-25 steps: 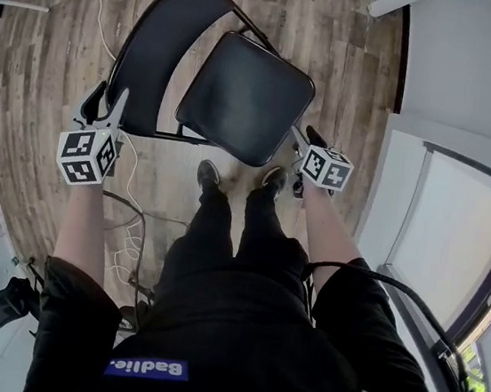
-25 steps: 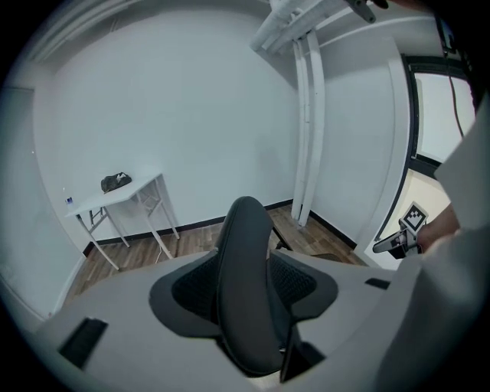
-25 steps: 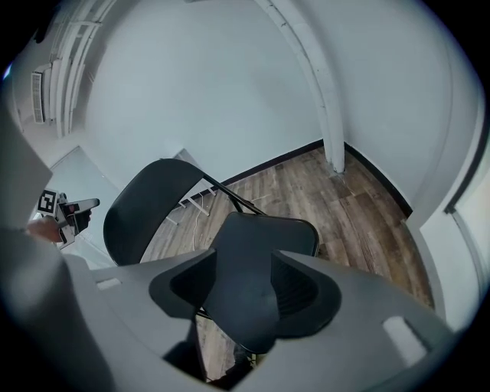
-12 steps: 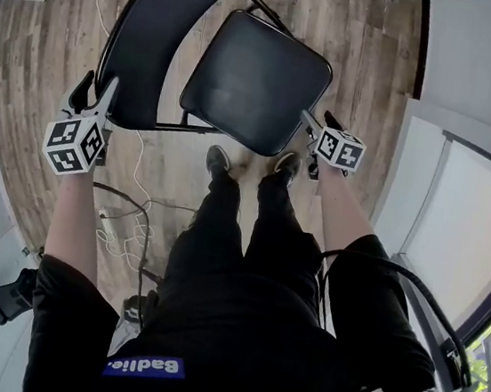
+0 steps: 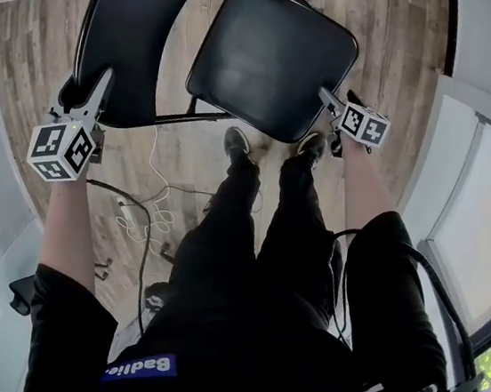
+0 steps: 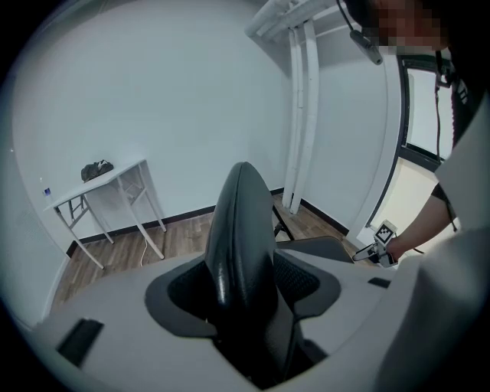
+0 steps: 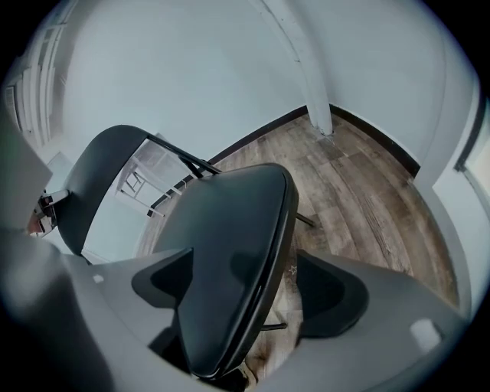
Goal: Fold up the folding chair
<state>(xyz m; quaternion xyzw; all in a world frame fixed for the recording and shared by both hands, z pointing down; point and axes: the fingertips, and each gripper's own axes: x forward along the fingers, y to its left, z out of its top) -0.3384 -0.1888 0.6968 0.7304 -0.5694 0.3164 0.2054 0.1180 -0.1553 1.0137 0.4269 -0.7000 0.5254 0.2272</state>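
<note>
The black folding chair stands unfolded on the wood floor, backrest (image 5: 132,32) to the left and seat (image 5: 268,59) in the middle. My left gripper (image 5: 81,93) straddles the backrest's near rim; in the left gripper view the rim (image 6: 241,230) runs up between the jaws with dark gaps at both sides. My right gripper (image 5: 337,97) is at the seat's near right corner. Its jaws are opening, and the seat edge (image 7: 222,245) lies between them with room on the right side.
The person's legs and shoes (image 5: 237,142) stand just behind the seat. White cables (image 5: 149,214) lie on the floor at the left. A white wall and window frame (image 5: 481,177) close the right side. A white folding table (image 6: 99,191) stands by the far wall.
Both grippers have sunk toward the chair. The left one now sits over the backrest's rim, the right one over the seat's corner. The chair has slid up in the head view.
</note>
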